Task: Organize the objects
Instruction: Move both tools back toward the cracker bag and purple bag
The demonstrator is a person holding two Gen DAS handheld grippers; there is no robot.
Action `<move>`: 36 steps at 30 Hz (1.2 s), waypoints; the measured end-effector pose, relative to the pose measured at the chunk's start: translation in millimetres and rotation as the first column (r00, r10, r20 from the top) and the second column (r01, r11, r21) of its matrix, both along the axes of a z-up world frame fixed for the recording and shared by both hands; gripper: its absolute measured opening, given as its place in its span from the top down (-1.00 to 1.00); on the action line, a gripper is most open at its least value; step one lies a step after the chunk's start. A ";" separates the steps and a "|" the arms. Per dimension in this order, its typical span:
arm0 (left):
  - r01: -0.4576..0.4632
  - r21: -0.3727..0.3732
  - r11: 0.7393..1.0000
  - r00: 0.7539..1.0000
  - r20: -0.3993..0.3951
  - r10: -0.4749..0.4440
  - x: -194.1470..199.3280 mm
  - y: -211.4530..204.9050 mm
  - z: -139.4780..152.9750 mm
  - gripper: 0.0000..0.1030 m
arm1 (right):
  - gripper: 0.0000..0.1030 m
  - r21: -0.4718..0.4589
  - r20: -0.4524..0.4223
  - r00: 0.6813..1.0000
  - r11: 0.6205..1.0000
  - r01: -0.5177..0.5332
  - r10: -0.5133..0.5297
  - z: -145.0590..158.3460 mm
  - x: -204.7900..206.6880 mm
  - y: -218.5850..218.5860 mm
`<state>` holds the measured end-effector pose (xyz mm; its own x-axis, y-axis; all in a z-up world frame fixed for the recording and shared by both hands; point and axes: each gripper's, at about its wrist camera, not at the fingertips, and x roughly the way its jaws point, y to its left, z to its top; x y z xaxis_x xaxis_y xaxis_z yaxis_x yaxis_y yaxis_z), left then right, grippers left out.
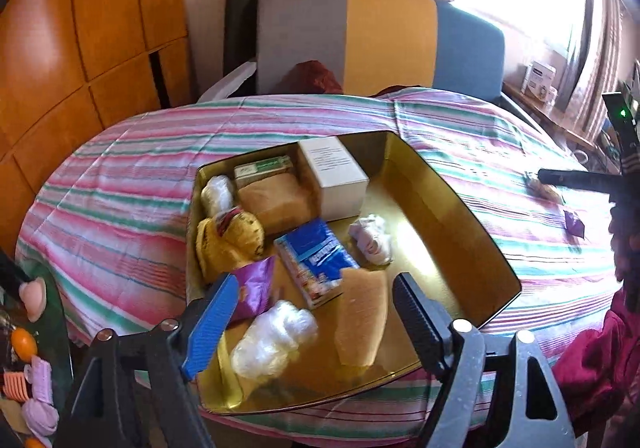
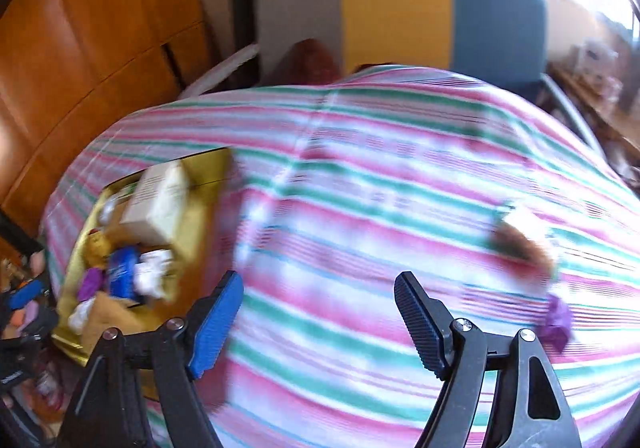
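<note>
At lower left of the left wrist view, the left tool (image 1: 312,312) hangs released over the gold tin (image 1: 460,216), which already holds packets and boxes. In the blurred right wrist view the right tool (image 2: 320,312) is released and empty over the striped counter (image 2: 360,188). Judged step: fetching strays. Next: reach the purple wrapper (image 2: 558,322) at right and clench.

left gripper (image 1: 312,312): jaws apart, nothing between pads, above gold tin (image 1: 460,208) | tin holds white box (image 1: 334,176), blue packet (image 1: 316,260), yellow bag (image 1: 230,238), purple pouch (image 1: 256,286), clear wrap (image 1: 272,336) | tan piece (image 1: 362,322), possibly sponge, blurred | striped cloth (image 1: 128,200) beneath
</note>
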<state>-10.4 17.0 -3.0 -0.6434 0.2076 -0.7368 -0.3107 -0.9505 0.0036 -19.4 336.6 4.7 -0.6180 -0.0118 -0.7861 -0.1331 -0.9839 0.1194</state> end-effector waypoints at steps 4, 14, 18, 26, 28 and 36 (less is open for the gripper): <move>0.040 -0.009 0.999 0.999 -0.015 -0.040 1.5 18.5 8.1 -0.54 | -0.58 0.045 -0.011 0.995 0.994 0.096 -0.095 6.7 10.3 52.7; 0.192 -0.072 0.979 0.978 -0.070 -0.197 4.7 92.9 29.7 -0.54 | -0.60 0.042 -0.001 0.873 0.872 0.487 -0.488 -32.3 41.4 199.7; 0.234 -0.085 0.969 0.969 -0.060 -0.239 2.9 122.5 28.6 -0.54 | -0.60 -0.062 0.010 0.831 0.829 0.556 -0.556 -31.8 52.9 225.0; 0.330 -0.098 0.939 0.943 0.003 -0.331 -0.8 178.4 13.7 -0.47 | -0.70 -0.131 0.055 0.818 0.809 0.574 -0.572 -36.6 59.6 230.4; 0.350 -0.082 0.933 0.937 0.029 -0.349 -2.1 189.8 8.7 -0.45 | -0.75 -0.149 0.078 0.814 0.800 0.581 -0.576 -41.6 62.3 234.7; 0.408 -0.039 0.912 0.910 0.101 -0.402 -5.1 227.6 -7.8 -0.43 | -0.77 -0.265 0.169 0.792 0.747 0.610 -0.587 -59.5 73.0 253.8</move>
<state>-15.5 244.6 -10.8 -0.4446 0.3922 -0.8053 -0.6706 -0.7417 0.0090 53.6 590.4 -54.8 -0.5198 0.1081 -0.8474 -0.7022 -0.6191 0.3517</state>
